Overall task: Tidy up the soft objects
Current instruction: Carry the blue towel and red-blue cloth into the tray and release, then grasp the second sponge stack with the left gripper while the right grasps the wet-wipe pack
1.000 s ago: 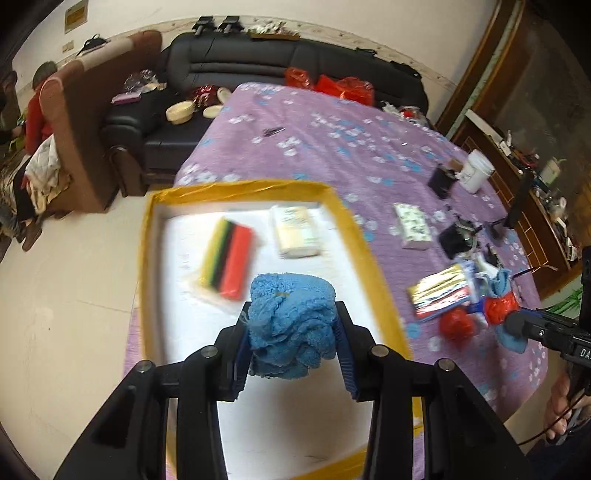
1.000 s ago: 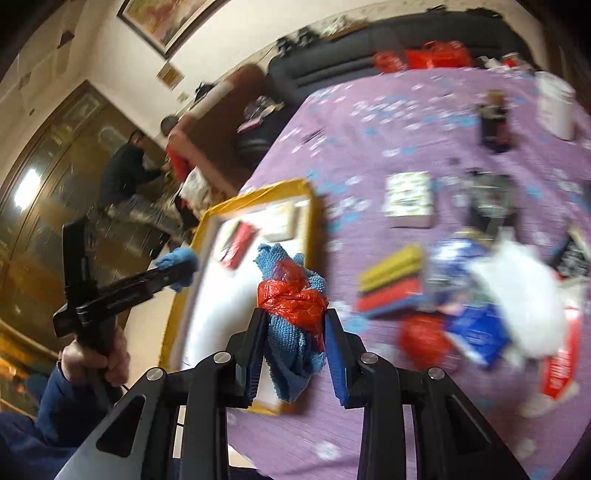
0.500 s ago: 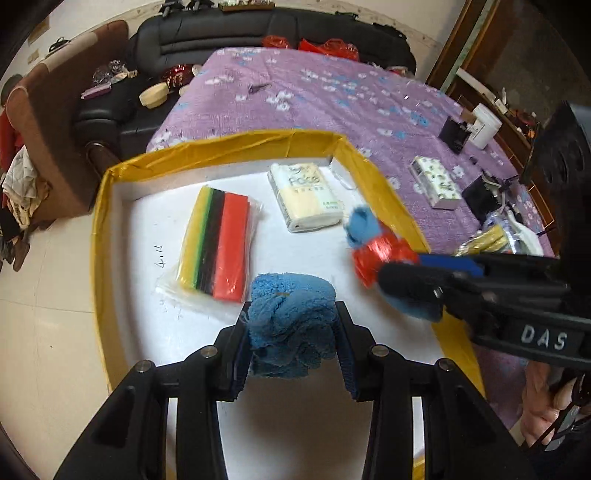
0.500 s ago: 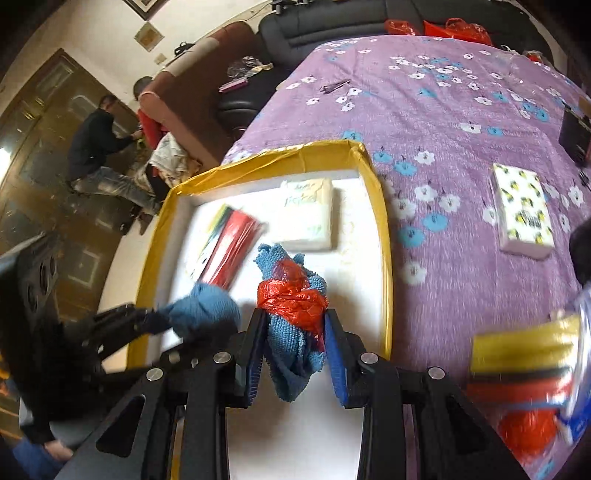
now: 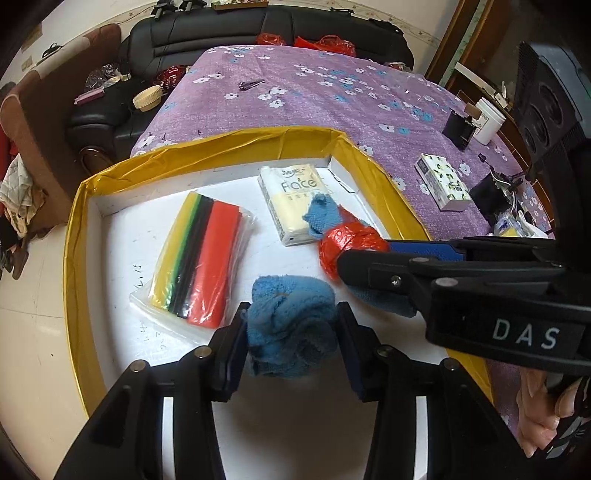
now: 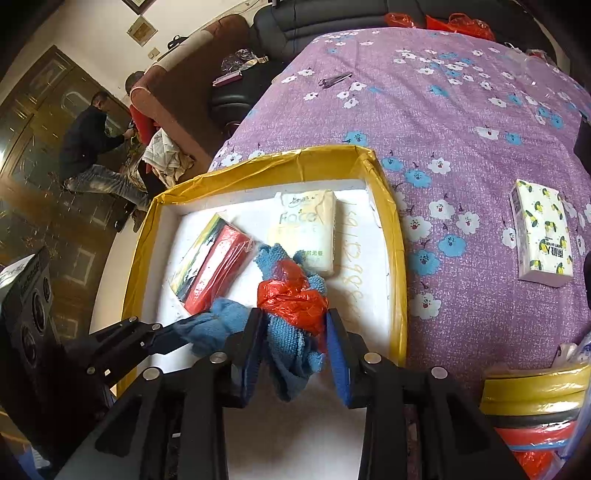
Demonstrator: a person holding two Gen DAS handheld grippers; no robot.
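My left gripper (image 5: pixel 291 339) is shut on a fluffy blue towel (image 5: pixel 291 328), low over the white floor of the yellow-rimmed box (image 5: pixel 74 236). My right gripper (image 6: pixel 295 339) is shut on a blue knit cloth wrapped with a red plastic bag (image 6: pixel 291 299), also over the box (image 6: pixel 395 236). In the left wrist view the right gripper's bundle (image 5: pixel 347 240) hangs just right of my towel. In the right wrist view the left gripper's towel (image 6: pixel 218 325) sits just left of the bundle. A striped sponge pack (image 5: pixel 203 258) and a tissue pack (image 5: pixel 295 199) lie in the box.
The purple flowered tablecloth (image 6: pixel 443 110) holds a boxed tissue pack (image 6: pixel 543 232), a second sponge pack (image 6: pixel 535 398), a white jar (image 5: pixel 487 122) and small black items (image 5: pixel 458 129). A black sofa (image 5: pixel 258 33) stands behind. A person (image 6: pixel 92 155) crouches at far left.
Both grippers have moved from beside the box to over its floor and come close together. Each still holds its cloth.
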